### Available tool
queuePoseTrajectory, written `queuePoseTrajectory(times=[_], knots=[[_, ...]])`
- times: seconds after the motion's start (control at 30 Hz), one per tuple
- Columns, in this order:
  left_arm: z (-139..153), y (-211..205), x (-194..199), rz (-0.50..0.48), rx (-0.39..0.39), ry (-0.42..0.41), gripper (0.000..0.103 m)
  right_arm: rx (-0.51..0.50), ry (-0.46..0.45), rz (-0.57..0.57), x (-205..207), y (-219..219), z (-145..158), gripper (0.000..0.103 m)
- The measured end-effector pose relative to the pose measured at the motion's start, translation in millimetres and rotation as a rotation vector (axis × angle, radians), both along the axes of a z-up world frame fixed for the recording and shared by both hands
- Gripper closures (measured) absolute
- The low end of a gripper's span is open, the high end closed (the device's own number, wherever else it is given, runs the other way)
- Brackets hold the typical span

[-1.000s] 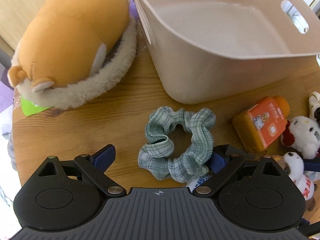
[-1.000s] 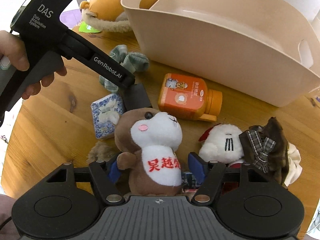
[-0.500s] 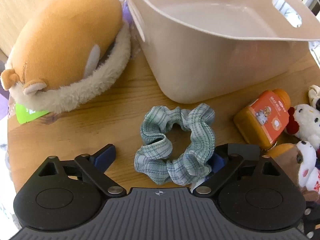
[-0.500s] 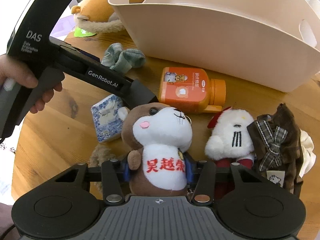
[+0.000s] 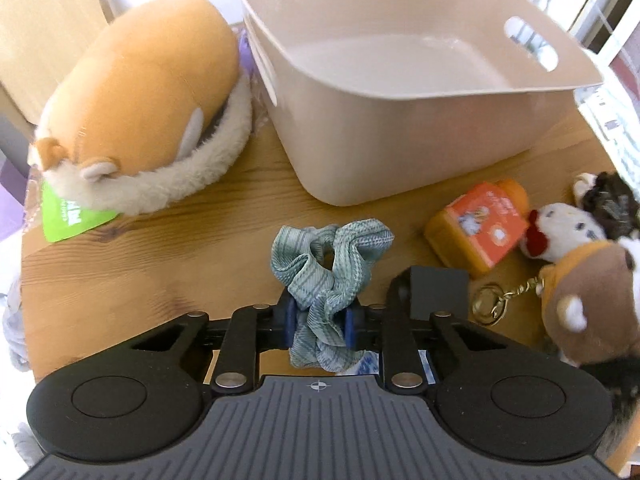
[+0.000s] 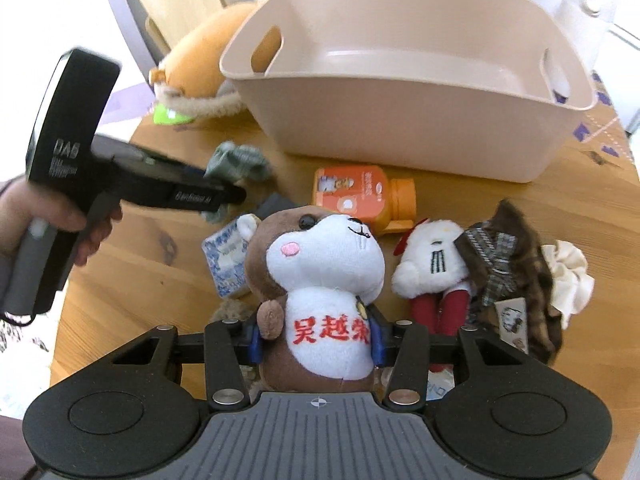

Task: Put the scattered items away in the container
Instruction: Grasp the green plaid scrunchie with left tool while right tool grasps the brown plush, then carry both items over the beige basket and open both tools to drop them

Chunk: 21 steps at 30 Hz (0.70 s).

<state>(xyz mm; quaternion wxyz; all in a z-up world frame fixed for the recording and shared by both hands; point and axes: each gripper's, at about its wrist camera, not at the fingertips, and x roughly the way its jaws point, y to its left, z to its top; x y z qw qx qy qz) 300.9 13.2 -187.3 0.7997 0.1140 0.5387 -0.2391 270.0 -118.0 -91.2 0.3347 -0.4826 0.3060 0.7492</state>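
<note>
Closing hand-held gripper (image 5: 319,322) pinching scrunchie (image 5: 326,270)

Round light-wood table (image 6: 500,200). On it: beige plastic tub with handle cut-outs (image 6: 400,136), large orange plush hamster (image 5: 152,92), orange bottle lying flat (image 6: 360,196), white plush doll (image 6: 432,268), blue-patterned tissue pack (image 6: 226,260), brown plaid cloth (image 6: 516,272).

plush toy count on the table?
3: big orange hamster plush left of the beige plastic tub; brown-and-white hamster plush in the right claw; small white plush beside it. More may be hidden.
</note>
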Motion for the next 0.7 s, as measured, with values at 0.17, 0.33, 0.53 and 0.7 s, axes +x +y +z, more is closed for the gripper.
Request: queuePoseTrajectory(times=[0.17, 0.33, 0.53, 0.7], knots=[[34.4, 11.1, -11.0, -0.018, -0.051, -0.042, 0.081, 0.042, 0.035, -0.044, 9.3, -3.0, 26.8, 0.059], [64.5, 16.8, 0.4, -0.022, -0.1, -0.11, 0.081, 0.096, 0.072, -0.095, 15.1, 2.7, 53.6, 0.059], [117.0, 9.0, 7.5, -0.04, -0.147, -0.182, 0.08, 0.178, 0.122, -0.094, 17.5, 20.0, 91.0, 0.059], [154.3, -6.2, 7.0, -0.074, -0.164, -0.236, 0.08, 0.253, 0.136, -0.088, 14.2, 45.0, 114.1, 0.059]])
